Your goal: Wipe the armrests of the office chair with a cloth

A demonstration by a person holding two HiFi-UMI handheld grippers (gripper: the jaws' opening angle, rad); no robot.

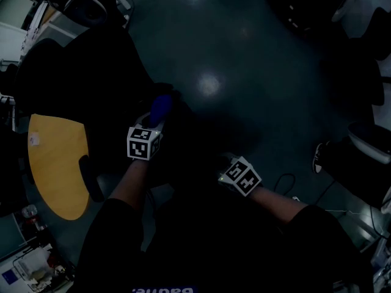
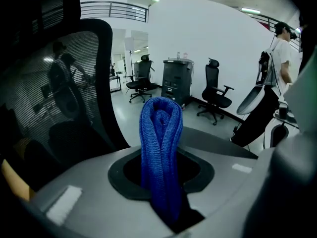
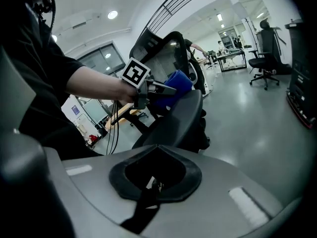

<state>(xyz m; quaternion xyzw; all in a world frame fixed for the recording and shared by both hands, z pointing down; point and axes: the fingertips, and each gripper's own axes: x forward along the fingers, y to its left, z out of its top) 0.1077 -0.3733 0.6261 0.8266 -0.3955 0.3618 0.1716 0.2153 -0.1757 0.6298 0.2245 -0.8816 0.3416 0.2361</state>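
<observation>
From my remote seat, the biggest thing I see is the glossy dark grey floor (image 1: 244,54), which fills the head view. Next is the black mesh-backed office chair (image 2: 74,98), rising at the left of the left gripper view and lying as a dark mass beyond the far right corner of the rounded yellow wooden worktop (image 1: 55,163) in the head view. That worktop sits to the left of both my grippers, and neither is over it. The chair's dark grey curved armrest (image 3: 173,120) runs just ahead of the right gripper (image 3: 153,182) in the right gripper view. That gripper's jaws are pressed together with nothing between them, and it sits off the worktop's right edge, nearer to me than the other one. The left gripper (image 2: 161,182) is clenched on the folded blue knitted cloth (image 2: 161,157), whose looped fold stands up out of the jaws. In the right gripper view I see the cloth held at the far upper end of the armrest, seemingly against it, though I cannot confirm contact. In the head view the cloth is a blue patch just past the left gripper's marker cube, well off the worktop's right edge.
</observation>
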